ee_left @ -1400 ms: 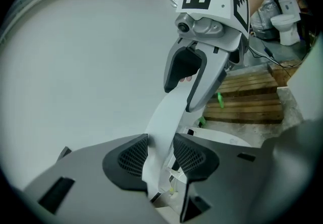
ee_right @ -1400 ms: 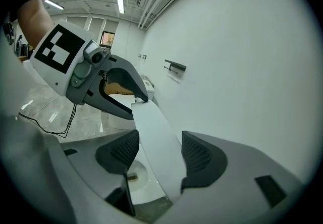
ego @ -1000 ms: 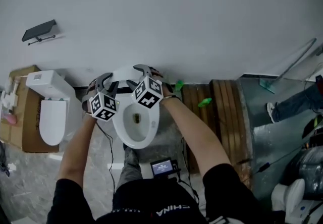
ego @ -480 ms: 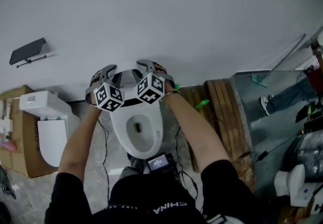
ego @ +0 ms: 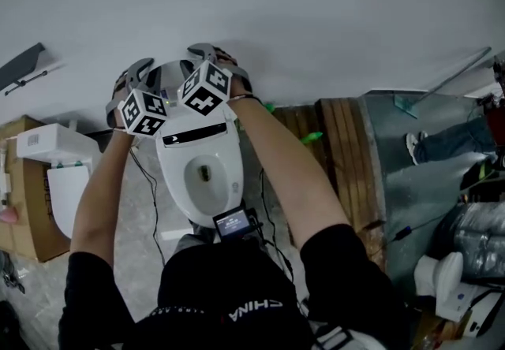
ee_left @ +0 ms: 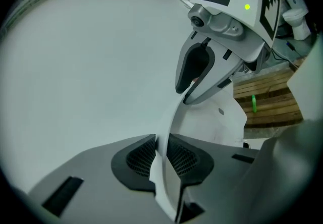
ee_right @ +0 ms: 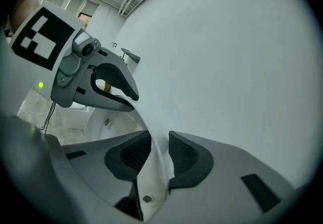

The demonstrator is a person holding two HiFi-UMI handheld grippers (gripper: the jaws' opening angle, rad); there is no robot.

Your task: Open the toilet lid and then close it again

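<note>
Upper left of the head view: a dark wall shelf [ego: 20,65] is fixed to the white wall [ego: 331,9]. At the left edge, a second toilet [ego: 65,191] with its cover down is seen against a brown cardboard box [ego: 28,218].

Left of centre: the left tongs [ee_left: 161,155] have just been closing and are now pinched on the rim of the toilet lid [ee_left: 214,119], with the thin white edge pressed between both dark ribbed pads. The lid is raised, close in front of the wall. In the head view most of it is covered by the two marker cubes and the forearms. Below it the toilet bowl [ego: 201,176] lies uncovered.

Centre: the right tongs [ee_right: 159,155] have likewise just been closing and are clamped on the same rim, further along its curve. Each pair of tongs is visible in the other's gripper view. A small lit screen [ego: 233,222] is seen at the person's chest, over the near end of the bowl.

Right of centre: wooden planks [ego: 339,159] lie on the floor beside the toilet, with a green object [ego: 314,137] on them.

Far right: a thin rod [ego: 458,72] leans against the wall, and another person's leg [ego: 450,141] reaches in from the frame edge.
</note>
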